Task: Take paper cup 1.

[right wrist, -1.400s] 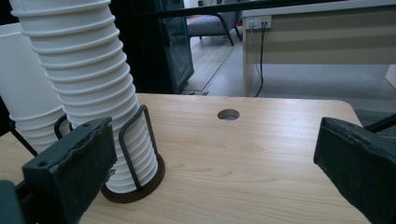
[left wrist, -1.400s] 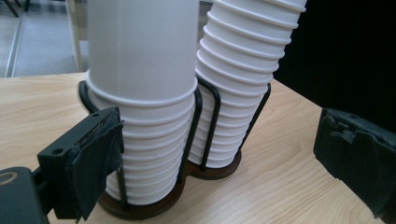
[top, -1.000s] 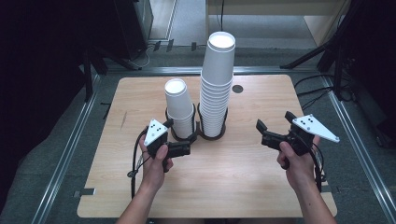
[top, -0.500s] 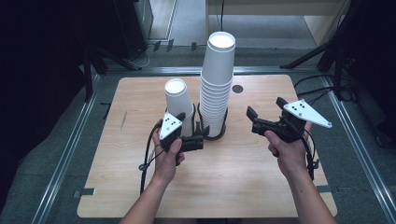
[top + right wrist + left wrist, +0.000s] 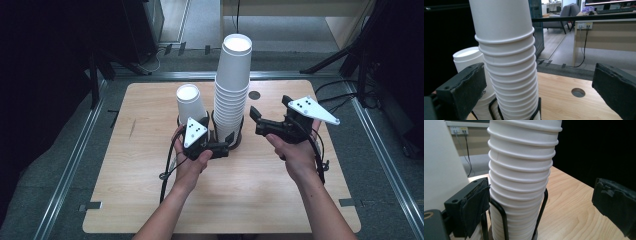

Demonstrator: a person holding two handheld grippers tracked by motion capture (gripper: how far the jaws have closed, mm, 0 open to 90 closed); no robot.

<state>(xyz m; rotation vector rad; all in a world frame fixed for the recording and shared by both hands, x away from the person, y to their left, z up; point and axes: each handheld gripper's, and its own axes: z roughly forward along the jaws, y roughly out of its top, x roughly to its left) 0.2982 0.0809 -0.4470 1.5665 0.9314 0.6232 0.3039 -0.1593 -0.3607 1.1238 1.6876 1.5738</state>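
A wooden desk (image 5: 150, 200) seen from above, with a wide bare stretch along its near edge where two forearms come in. The left hand (image 5: 190, 162) holds the left gripper (image 5: 226, 146) low near the desk's middle, pointing right, its jaws spread around the foot of a tall cup stack (image 5: 231, 100). In the left gripper view one jaw sits close against the stack's lower rims and the other stands well off to the side. The right hand (image 5: 295, 150) holds the right gripper (image 5: 255, 122) higher, just right of the stack, jaws spread wide and not touching it. The stack stands upright in a black wire holder (image 5: 239, 132) at the desk's centre. Just left of it is a short cup stack (image 5: 190, 102). Beyond them the desk lies bare to its far edge, save a small round hole (image 5: 254, 95).
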